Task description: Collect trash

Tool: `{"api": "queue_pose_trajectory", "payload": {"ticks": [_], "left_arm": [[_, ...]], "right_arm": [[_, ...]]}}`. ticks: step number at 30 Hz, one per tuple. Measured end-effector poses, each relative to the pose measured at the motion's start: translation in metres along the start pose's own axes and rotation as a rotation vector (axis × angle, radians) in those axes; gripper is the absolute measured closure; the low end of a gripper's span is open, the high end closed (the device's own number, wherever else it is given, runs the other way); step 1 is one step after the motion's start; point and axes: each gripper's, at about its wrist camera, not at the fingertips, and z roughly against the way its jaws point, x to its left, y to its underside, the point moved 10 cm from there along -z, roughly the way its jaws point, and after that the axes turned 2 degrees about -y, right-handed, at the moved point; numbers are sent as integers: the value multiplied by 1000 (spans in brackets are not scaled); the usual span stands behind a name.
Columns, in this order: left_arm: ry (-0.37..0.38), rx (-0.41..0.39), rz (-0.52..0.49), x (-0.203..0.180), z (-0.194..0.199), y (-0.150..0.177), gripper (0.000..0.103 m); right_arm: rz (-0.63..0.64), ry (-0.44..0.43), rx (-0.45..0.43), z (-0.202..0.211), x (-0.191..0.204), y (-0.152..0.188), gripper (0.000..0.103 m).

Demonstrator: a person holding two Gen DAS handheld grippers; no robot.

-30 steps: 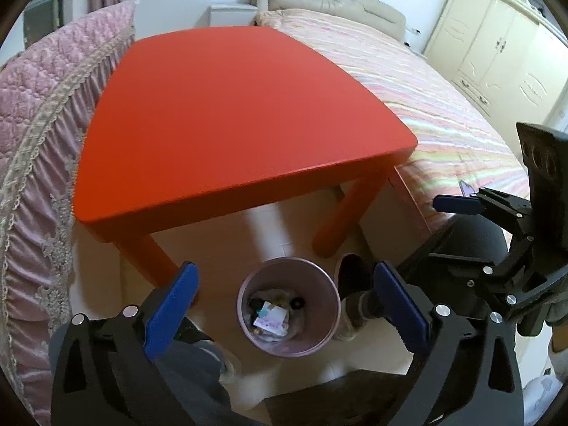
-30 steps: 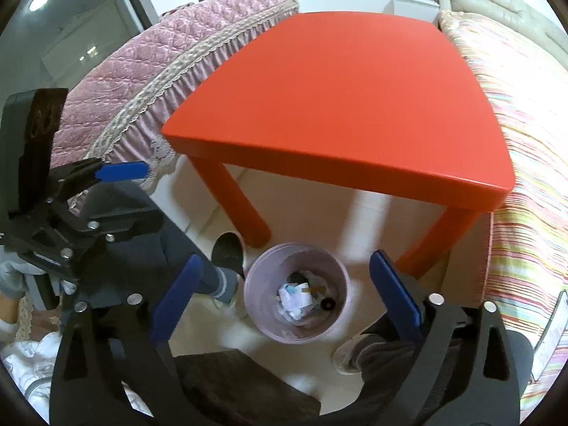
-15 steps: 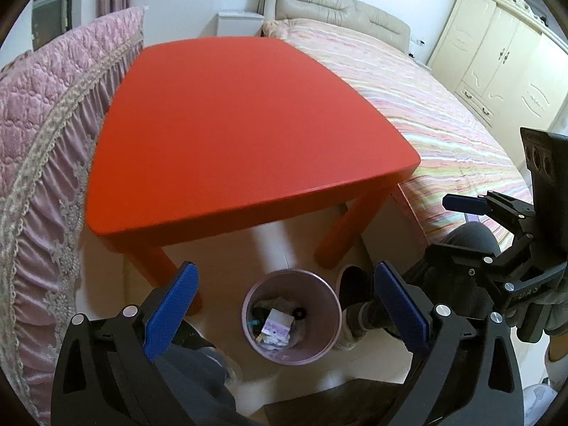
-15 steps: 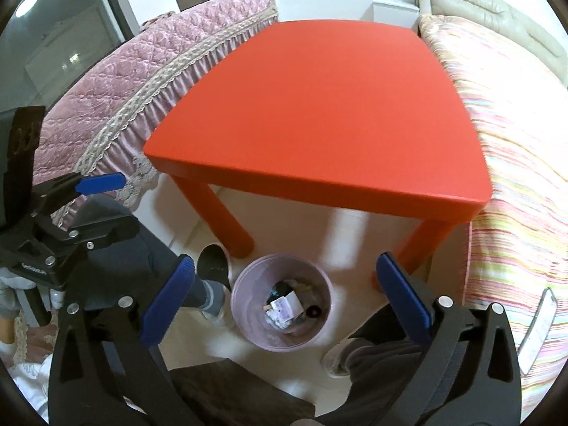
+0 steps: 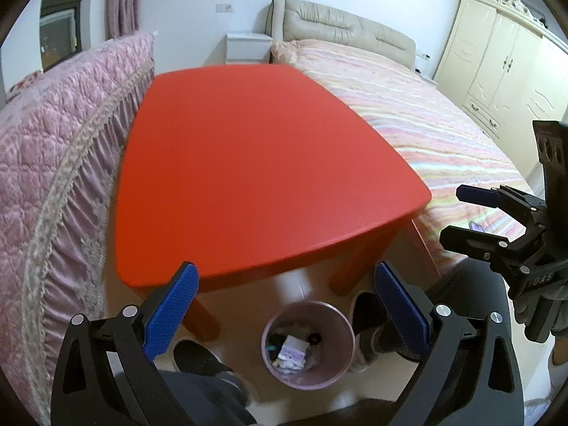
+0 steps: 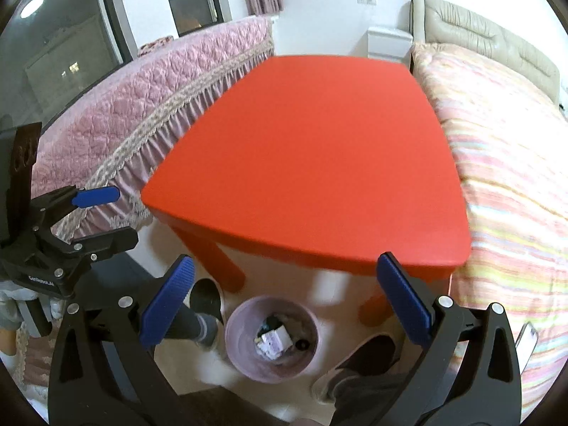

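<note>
Two grippers were held above the near edge of the red table (image 5: 262, 177); the left gripper (image 5: 284, 309) had its jaws spread wide with nothing between the blue pads, and the right gripper (image 6: 284, 301) was likewise spread and empty. No trash showed on the tabletop; collected scraps lay in the pink bin (image 5: 308, 344) on the floor, at 6 o'clock from the table, between the person's shoes. Bin contents: a pale printed wrapper (image 6: 274, 340), crumpled paper, a small dark ring; finer detail could not be read. Judged step: collection appeared complete or near complete; the next move called for a scan of the floor and both beds for remaining litter, otherwise retraction. The bin stood upright and roughly a third full.
</note>
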Motion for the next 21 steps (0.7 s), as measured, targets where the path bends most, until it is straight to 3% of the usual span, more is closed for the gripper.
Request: {"api": "queue_pose_trajectory", "payload": {"ticks": [13, 21], "left_arm": [[-59, -36, 15, 22, 0, -45, 7], [-62, -49, 18, 26, -4, -66, 7]], "right_arm": [[29, 2, -73, -5, -5, -63, 3], [17, -12, -69, -18, -10, -77, 3]]}}
